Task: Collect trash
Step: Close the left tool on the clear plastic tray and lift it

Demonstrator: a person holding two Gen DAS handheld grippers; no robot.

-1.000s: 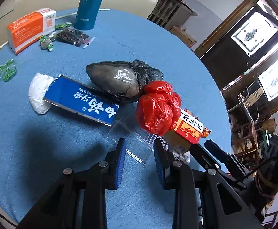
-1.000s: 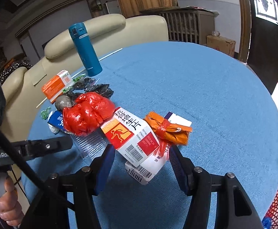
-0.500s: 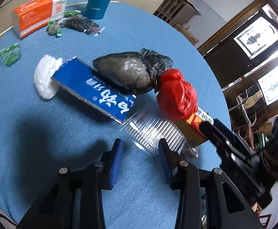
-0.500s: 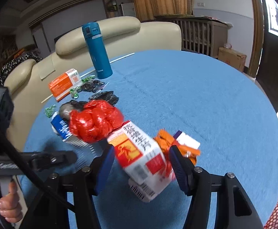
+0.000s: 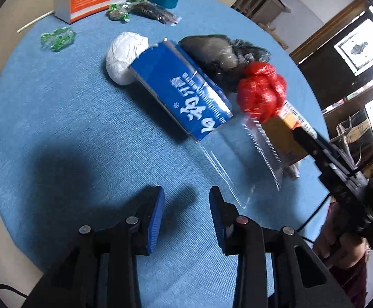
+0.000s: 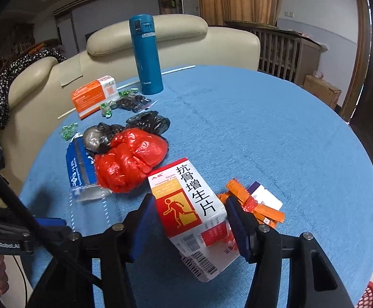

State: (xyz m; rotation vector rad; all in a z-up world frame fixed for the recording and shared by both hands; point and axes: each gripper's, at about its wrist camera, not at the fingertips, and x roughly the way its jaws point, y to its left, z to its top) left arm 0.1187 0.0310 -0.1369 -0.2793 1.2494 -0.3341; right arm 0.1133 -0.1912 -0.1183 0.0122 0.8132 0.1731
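White-and-red medicine box (image 6: 194, 213) sits between my right claw (image 6: 191, 220) pads, closing but grip unconfirmed; it could slip. Left claw (image 5: 186, 213) released, clear plastic tray (image 5: 240, 159) just ahead-right.

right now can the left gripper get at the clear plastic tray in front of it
Probably yes. The left gripper has empty jaws, which have just been closing a little, and the clear plastic tray lies just ahead and to the right. Only bare tablecloth lies between them; the blue box overlaps only its far end.
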